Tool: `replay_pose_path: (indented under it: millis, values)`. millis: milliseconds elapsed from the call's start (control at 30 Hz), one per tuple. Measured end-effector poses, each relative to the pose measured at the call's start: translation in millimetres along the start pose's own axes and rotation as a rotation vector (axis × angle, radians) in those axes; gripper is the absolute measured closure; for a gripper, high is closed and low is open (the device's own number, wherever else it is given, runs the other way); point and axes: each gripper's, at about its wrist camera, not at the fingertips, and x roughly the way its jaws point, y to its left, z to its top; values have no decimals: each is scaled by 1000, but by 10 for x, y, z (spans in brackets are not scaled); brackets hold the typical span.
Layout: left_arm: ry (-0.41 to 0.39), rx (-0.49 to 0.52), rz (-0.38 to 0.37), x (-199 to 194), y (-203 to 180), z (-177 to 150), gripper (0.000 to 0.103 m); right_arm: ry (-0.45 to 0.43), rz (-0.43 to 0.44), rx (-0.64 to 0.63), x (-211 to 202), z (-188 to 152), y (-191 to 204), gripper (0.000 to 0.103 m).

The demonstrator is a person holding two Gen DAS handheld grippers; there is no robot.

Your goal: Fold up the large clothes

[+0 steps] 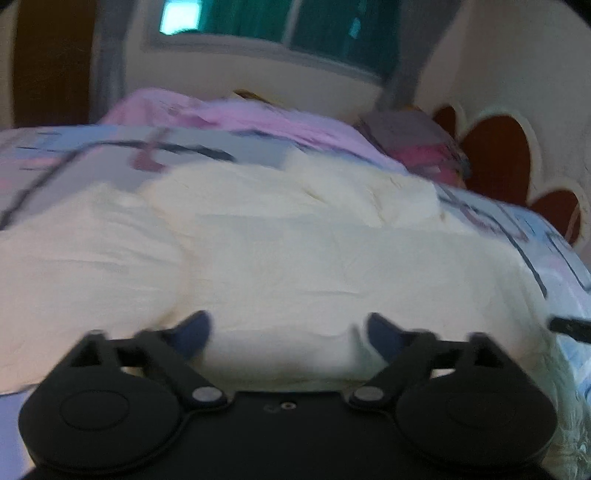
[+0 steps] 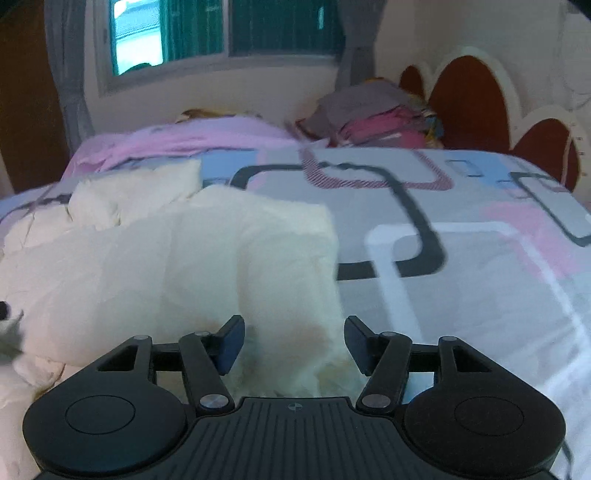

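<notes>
A large cream-white garment lies spread and rumpled on the patterned bedsheet. My left gripper hovers over its near edge with its jaws wide apart and nothing pinched. In the right wrist view the same cream garment fills the left half, folded over with a straight right edge. My right gripper stands open above the garment's near right corner; cloth lies under the gap, but the pads do not press it.
The bedsheet shows grey, pink and blue shapes to the right of the garment. A pink cloth lies at the far side. A pile of folded clothes sits by the red-and-white headboard. A window is behind.
</notes>
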Motion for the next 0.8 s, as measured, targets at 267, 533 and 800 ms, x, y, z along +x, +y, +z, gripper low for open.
replay_pose_path:
  millis: [267,533,800]
  values:
    - [-100,-287,187,-882,1344,-342,26,1,-106,98,-440,-335,-338,44]
    - [-166,-572,368,-1575,2543,-817,28,0,-156,140,-499,-298,-426,44]
    - [-306,-831,303,-1612,3204,-962,42,9,-189,182,-549,-286,-472,44]
